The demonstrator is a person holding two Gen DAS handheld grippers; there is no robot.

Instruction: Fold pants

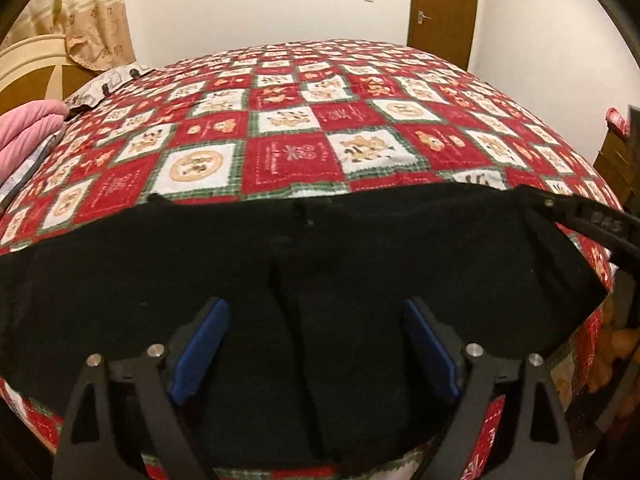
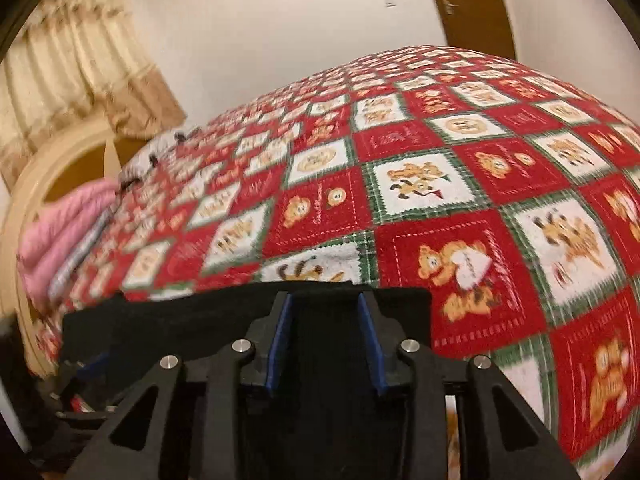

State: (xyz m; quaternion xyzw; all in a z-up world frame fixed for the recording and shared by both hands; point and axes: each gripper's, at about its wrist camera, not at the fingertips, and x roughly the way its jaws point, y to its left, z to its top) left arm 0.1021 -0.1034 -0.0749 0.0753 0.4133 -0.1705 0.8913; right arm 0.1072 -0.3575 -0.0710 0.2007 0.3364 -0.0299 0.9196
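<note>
Red checked bedspread [image 1: 304,128] under black pants [image 1: 360,248]; pink blanket [image 1: 28,128] beside; left gripper [image 1: 316,344] wide open, right gripper [image 2: 326,340] part-open, neither gripping.

A: What colours lie under me?

B: The pants [image 1: 304,264] are plain black, no pattern showing. The bedspread [image 1: 280,128] is a patchwork of red squares and white squares, edged in green plaid, with orange-brown teddy bears and biscuits printed on them.

A: And my own jaws?

B: My left gripper [image 1: 312,344] has black arms, blue pads and silver rivets. My right gripper [image 2: 325,334] looks the same: black, with blue pads.

A: Anything further off?

B: A pink blanket [image 2: 64,236], a cream curtain [image 2: 76,72] with a tan lace hem, a cream headboard [image 1: 28,60], an off-white wall [image 1: 260,4] and a brown door [image 1: 444,4].
</note>
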